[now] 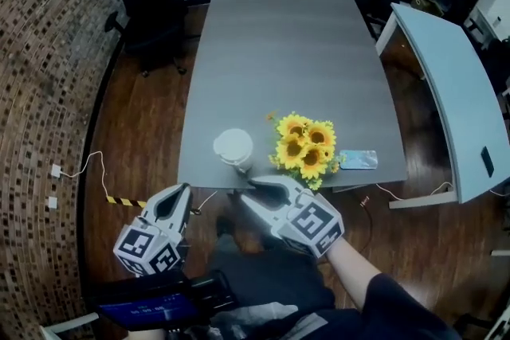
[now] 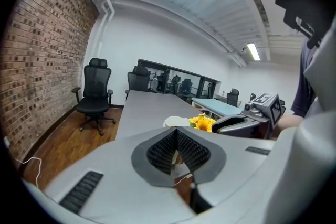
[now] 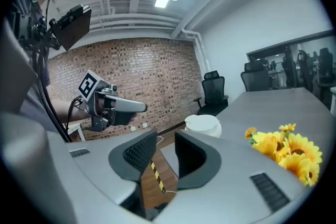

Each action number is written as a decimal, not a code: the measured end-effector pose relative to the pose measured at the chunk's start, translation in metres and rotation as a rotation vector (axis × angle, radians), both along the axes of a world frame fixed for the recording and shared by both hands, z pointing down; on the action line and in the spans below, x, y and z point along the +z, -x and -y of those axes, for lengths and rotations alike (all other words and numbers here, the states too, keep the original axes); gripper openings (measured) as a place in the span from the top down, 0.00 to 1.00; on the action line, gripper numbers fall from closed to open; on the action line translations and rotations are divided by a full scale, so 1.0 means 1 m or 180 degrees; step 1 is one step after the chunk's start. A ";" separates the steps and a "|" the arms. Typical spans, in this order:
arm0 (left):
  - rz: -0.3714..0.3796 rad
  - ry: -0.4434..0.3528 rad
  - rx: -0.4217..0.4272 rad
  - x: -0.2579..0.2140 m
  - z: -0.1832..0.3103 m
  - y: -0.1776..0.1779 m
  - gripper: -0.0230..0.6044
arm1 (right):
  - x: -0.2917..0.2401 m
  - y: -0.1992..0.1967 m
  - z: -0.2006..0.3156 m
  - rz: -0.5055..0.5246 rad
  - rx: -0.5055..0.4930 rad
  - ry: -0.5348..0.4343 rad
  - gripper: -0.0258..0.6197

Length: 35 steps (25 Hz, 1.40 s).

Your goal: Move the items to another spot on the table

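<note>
Both grippers sit low in the head view, just short of the bench's [image 1: 287, 52] near edge. Left gripper [image 1: 185, 191]: fingers [image 2: 160, 152] pressed together, empty. Right gripper [image 1: 249, 191]: fingers [image 3: 137, 153] a little apart, only floor between them. The lidded cup [image 1: 233, 149], sunflowers [image 1: 305, 147] and small packet [image 1: 358, 160] wait untouched along that edge, centre to right. This looks like the approach. Next, the right one likely must open wider and reach in for the cup.

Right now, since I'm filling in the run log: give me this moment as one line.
stage: pre-grasp | left claw: shut, empty | right claw: open, empty | cup, sunflowers, blue packet: untouched, table near edge
</note>
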<state>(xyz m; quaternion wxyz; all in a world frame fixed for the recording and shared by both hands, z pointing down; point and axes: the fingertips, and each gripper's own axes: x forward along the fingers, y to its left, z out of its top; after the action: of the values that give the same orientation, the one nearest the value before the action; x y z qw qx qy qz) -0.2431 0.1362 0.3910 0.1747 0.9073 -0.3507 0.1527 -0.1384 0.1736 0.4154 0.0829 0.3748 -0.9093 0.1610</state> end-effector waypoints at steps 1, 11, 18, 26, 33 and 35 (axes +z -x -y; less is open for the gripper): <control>-0.0039 0.0016 0.0089 -0.001 0.008 0.001 0.95 | -0.003 0.002 0.004 0.0008 0.0078 -0.0002 0.72; -0.0115 0.0070 0.0855 0.018 0.078 0.020 0.95 | 0.017 0.001 0.032 -0.0259 0.1137 0.0216 0.30; -0.0033 0.0212 0.1079 0.041 0.095 0.034 0.95 | 0.038 -0.002 0.044 -0.0255 0.1772 0.0269 0.30; 0.0032 0.0265 0.1184 0.051 0.099 0.017 0.95 | 0.069 -0.006 0.065 -0.0386 0.1930 0.0288 0.30; 0.0162 0.0372 0.1137 0.070 0.097 0.015 0.95 | 0.089 -0.014 0.095 -0.0401 0.1948 0.0124 0.30; 0.0230 0.0381 0.1120 0.074 0.096 0.019 0.95 | 0.100 -0.008 0.097 -0.0472 0.1824 0.0130 0.30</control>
<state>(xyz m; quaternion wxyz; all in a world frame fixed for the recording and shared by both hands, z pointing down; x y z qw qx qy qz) -0.2618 0.0398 0.4646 0.1863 0.9366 -0.1829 0.2339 -0.1302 0.0764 0.5154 0.1078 0.6252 -0.7544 0.1684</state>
